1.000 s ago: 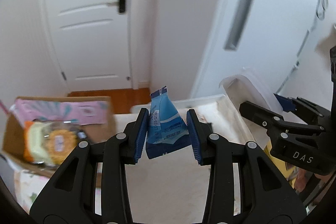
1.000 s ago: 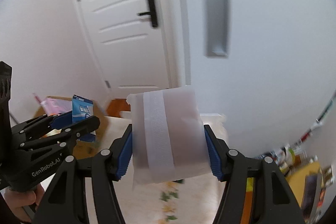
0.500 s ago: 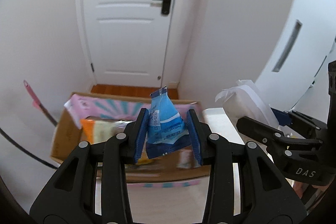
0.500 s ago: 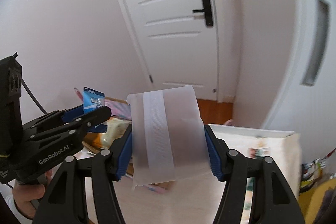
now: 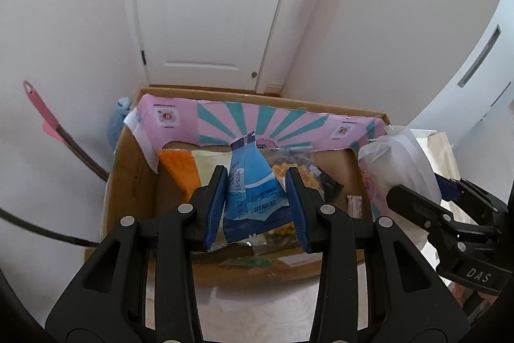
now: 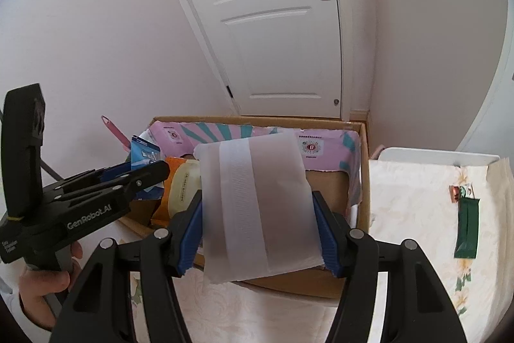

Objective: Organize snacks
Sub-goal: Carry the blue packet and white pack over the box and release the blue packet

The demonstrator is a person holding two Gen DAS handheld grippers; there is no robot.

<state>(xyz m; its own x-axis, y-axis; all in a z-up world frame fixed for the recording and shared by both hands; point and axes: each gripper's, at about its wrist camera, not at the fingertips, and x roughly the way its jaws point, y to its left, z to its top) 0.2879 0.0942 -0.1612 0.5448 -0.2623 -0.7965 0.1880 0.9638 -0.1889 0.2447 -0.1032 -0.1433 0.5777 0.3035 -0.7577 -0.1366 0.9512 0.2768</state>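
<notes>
Above cardboard box point(image 5: 135, 182) at worktop's far edge — left claw point(image 5: 255, 201) clamps light, crinkly blue packet point(image 5: 253, 182) mid-body; right claw point(image 6: 257, 227) grips soft white pouch point(image 6: 257, 208) — squashable, hold sides.

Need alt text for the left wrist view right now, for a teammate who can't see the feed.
The left gripper is shut on a blue snack packet, held over an open cardboard box of snacks by a white door. At right, the right gripper holds a white packet.
</notes>
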